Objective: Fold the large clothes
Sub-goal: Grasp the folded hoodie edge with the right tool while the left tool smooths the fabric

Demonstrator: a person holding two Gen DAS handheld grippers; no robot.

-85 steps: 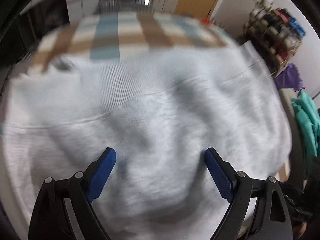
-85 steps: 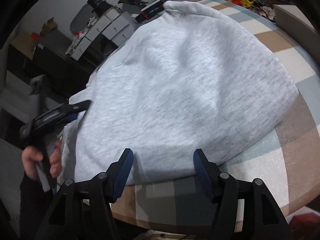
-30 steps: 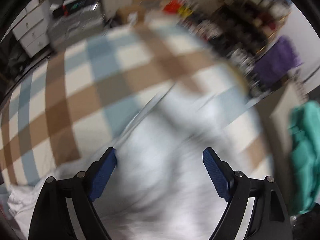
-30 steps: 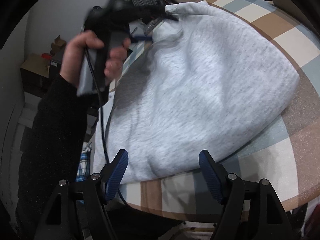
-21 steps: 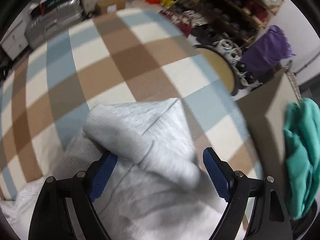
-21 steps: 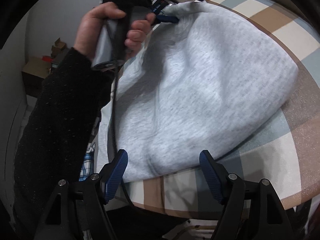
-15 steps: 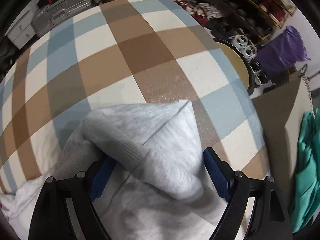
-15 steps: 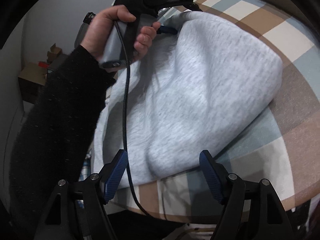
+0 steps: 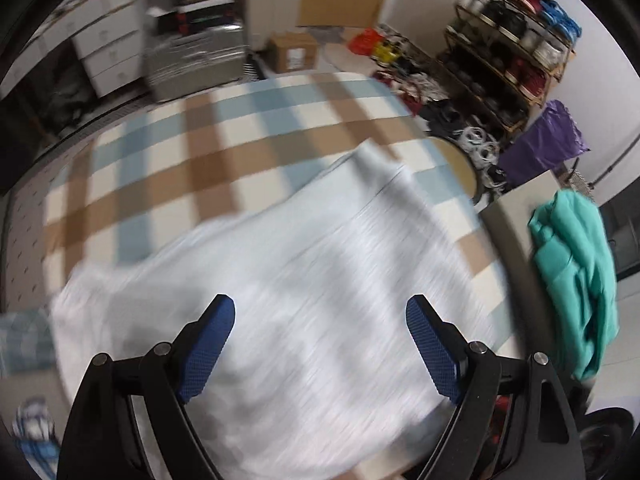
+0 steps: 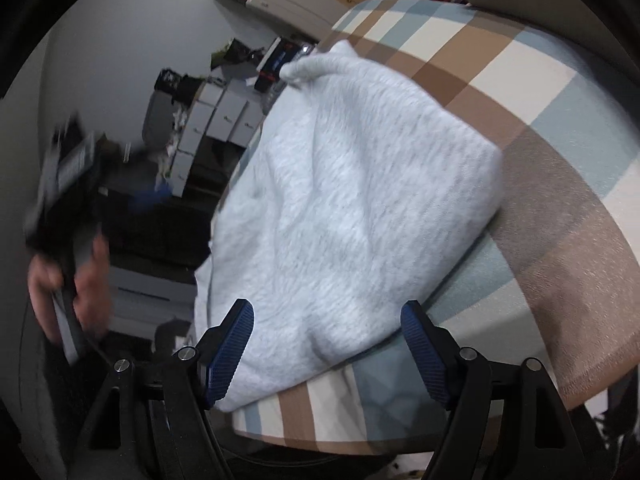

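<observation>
The checked tabletop (image 10: 552, 184), covered in a cloth of brown, pale blue and cream squares, is taken as the landmark. Its near rounded edge is seen just beyond the right gripper (image 10: 327, 346), with bare checked cloth lying free to the right of the garment as far as the rim. The light grey fleece sweatshirt (image 10: 360, 200) is spread on the near left part of the tabletop, its left side hanging over the edge. The right gripper's blue-padded jaws are held wide apart, nothing pressed by the pads; the sweatshirt's near hem is seen between them, though whether it is touched cannot be told.

In the left wrist view, which is blurred, the left gripper (image 9: 320, 340) is held above the sweatshirt (image 9: 304, 280) with jaws wide and nothing gripped. Beyond the garment, the far half of the tabletop (image 9: 192, 168) lies uncovered. Past its far rim a shoe rack (image 9: 508, 52) and white drawers (image 9: 104, 52) are seen, and to the right a teal garment (image 9: 576, 264) is hung.
</observation>
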